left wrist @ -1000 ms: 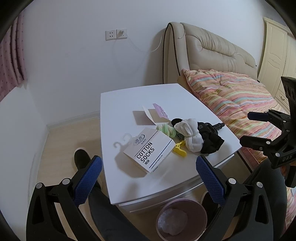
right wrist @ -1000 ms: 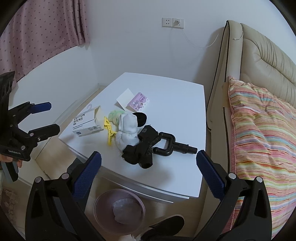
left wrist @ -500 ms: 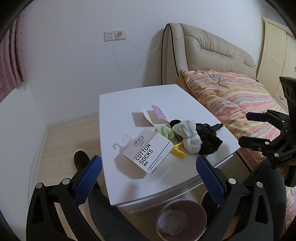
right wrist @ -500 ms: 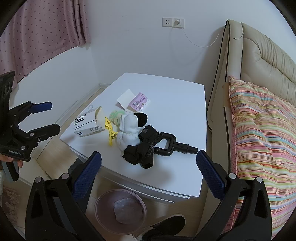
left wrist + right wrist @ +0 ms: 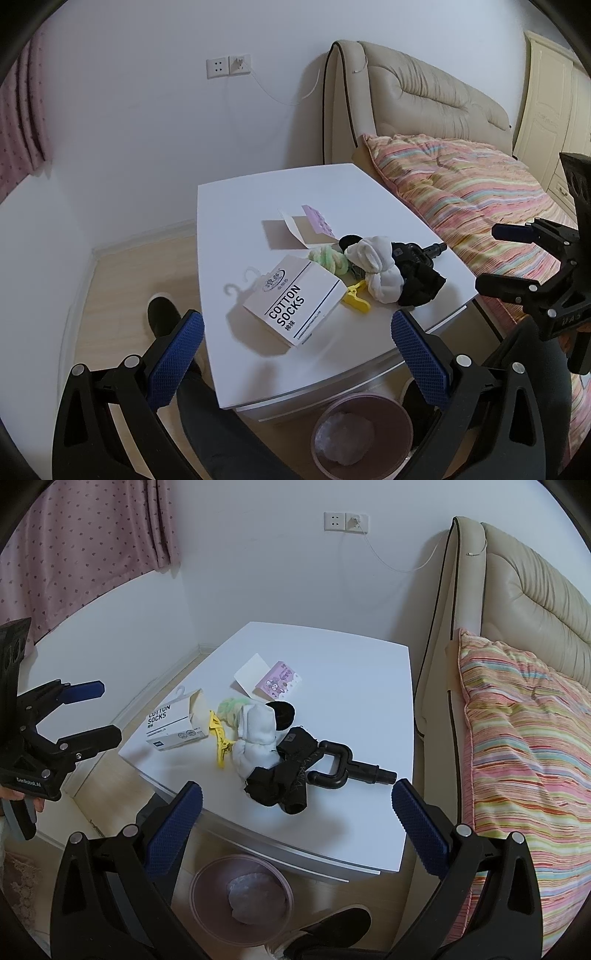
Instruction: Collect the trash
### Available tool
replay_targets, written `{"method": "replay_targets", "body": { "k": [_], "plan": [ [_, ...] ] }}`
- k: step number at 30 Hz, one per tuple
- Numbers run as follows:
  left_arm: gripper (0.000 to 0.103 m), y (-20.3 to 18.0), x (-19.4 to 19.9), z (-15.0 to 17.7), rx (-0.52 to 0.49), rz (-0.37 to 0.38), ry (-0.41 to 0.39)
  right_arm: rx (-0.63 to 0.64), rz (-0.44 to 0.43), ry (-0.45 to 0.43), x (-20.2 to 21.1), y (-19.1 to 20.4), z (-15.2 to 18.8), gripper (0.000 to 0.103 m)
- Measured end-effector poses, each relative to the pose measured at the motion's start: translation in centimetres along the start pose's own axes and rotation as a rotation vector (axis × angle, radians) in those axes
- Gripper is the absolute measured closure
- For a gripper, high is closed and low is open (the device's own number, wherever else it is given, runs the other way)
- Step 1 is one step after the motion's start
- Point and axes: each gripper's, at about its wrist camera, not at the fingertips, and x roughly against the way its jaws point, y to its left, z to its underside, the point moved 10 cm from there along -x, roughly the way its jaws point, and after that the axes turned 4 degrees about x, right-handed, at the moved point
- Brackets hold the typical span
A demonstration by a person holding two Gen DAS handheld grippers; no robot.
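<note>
Looking at the whole setup first, the white bedside table [image 5: 236,206] sat beside the bed with the striped quilt [image 5: 461,192], and the pink trash bin [image 5: 207,878] stood on the floor right at the table's front edge with something crumpled and pale already in it. Compared to a second earlier barely anything had changed: both views just drifted a touch, nothing on the table moved, so I'd say the collecting hadn't really started yet.

The left gripper [image 5: 295,354] hung over the near edge with its claws spread wide, holding nothing, roughly lined up with the COTTON SOCKS box [image 5: 295,301]. The right gripper [image 5: 295,823] was the same deal, blue pads far apart and empty, hovering in front of the black sock bundle [image 5: 284,779].

Trash-wise, my guess was the sock box and the torn purple card packaging [image 5: 280,677] further back were the targets. The white socks [image 5: 255,738], green sock roll [image 5: 328,258], black massage gun [image 5: 347,768] and little yellow clip [image 5: 219,738] were piled touching each other in between, probably not trash, though that's a judgement call
</note>
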Motion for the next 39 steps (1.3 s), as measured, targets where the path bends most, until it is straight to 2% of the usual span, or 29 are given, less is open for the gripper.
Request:
{"method": "replay_targets", "body": {
  "k": [6, 12, 20, 26, 35, 37, 39],
  "plan": [
    [0.006, 0.1, -1.1, -0.3, 0.054, 0.003, 0.048, -0.004, -0.003, 0.004, -0.1, -0.3, 0.0, 0.003],
    [0.006, 0.3, -2.8, -0.4, 0.152, 0.011, 0.138, -0.009, 0.001, 0.009, -0.1, -0.9, 0.0, 0.003],
    [0.006, 1.5, -5.7, 0.2, 0.376, 0.033, 0.266, -0.01, 0.001, 0.011, 0.0, -1.0, 0.1, 0.003],
    [0.006, 2.3, -7.4, 1.2, 0.547, 0.061, 0.331, -0.01, -0.001, 0.013, -0.1, -0.9, 0.1, 0.003],
    [0.007, 2.2, -8.4, 1.2, 0.604, 0.053, 0.337, -0.001, -0.006, 0.02, -0.5, -0.7, 0.3, 0.003],
    [0.019, 2.2, -8.5, 1.3, 0.606, 0.055, 0.34, 0.001, -0.006, 0.022, -0.6, -0.7, 0.3, 0.003],
    [0.02, 2.3, -8.7, 1.3, 0.61, 0.06, 0.342, -0.001, -0.009, 0.023, -0.7, -0.7, 0.4, 0.003]
  ]
}}
